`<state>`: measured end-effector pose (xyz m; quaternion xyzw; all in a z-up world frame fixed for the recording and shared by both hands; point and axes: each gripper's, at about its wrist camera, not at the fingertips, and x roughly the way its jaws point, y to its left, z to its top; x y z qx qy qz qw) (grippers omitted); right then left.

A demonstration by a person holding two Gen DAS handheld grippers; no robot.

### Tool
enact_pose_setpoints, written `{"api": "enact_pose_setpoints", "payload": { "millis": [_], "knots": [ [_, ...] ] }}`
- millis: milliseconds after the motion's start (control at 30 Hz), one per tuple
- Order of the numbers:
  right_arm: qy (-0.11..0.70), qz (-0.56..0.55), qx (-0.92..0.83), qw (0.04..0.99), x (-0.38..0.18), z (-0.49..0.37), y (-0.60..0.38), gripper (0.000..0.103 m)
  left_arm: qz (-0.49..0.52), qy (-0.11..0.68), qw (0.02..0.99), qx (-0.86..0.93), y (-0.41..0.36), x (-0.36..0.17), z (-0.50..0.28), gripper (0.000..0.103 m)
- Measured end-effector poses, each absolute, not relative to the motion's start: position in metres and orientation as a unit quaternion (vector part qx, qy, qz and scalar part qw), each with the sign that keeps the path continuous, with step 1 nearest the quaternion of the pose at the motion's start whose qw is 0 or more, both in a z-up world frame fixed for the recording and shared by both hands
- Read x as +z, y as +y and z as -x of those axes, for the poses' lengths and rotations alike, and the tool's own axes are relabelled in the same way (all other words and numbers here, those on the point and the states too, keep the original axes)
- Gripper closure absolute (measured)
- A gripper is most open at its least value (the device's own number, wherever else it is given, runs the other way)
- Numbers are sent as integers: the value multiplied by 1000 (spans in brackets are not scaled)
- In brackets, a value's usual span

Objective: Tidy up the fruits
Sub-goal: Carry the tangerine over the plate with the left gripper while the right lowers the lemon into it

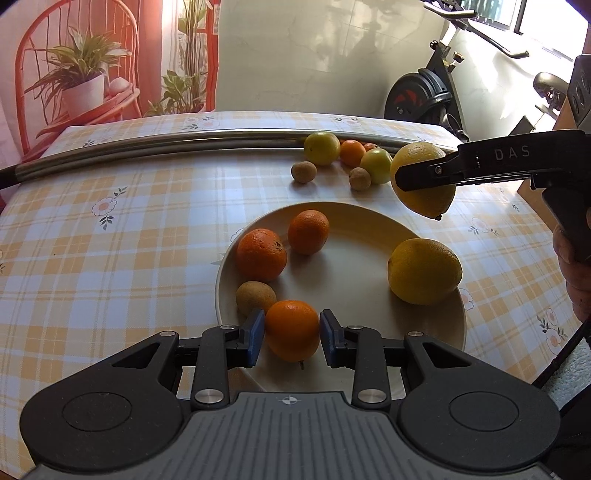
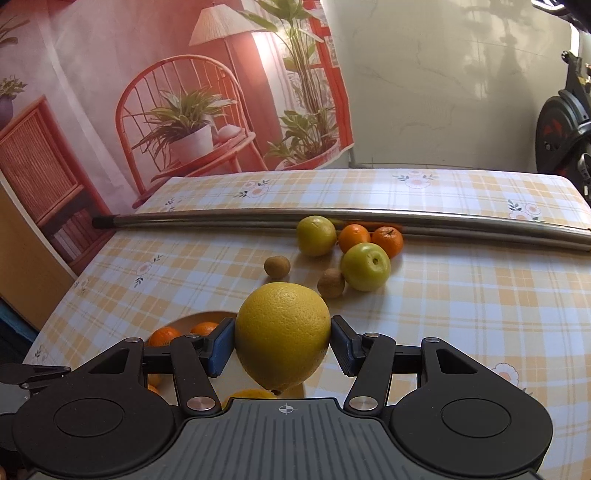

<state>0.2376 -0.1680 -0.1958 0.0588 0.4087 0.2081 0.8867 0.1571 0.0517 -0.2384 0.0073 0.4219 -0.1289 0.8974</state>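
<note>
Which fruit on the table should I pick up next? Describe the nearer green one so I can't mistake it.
Find the metal rail across the table. Fruit is clustered in front of it. The nearer green apple sits beside a small brown fruit, its stem dimple facing the camera.

You are looking at two bright, daylit fisheye views. In the left wrist view, strong light enters from a window (image 1: pixel 546 18) at the upper right and blows that corner out to near white. Sunlight throws soft, blotchy shadows on the pale wall (image 1: pixel 332 55) in both views. Fruit on the plate (image 1: pixel 369 236) casts short, soft shadows, and the metal rail (image 1: pixel 147 147) across the surface (image 1: pixel 110 240) carries a thin glare streak. Both pictures are sharp at the centre, with no motion blur. Straight lines bow toward the edges, and the corners darken. Colours lean warm and slightly washed.
</note>
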Motion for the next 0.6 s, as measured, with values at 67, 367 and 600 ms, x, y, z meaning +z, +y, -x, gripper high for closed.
{"api": "enact_pose_setpoints", "payload": {
  "millis": [67,367,600],
  "knots": [
    [410,-48,218,884,-197,-239,-158,52,-10,421,898,-127,52,-238,-157,69],
    [432,-8,246,868,-217,-248,-118,52,-1,418,902,-104,62,-238,-158,69],
    [450,-6,244,859,-228,-252,-114,52,-2,415,904,-101,62,-238,-160,69]
  ]
}}
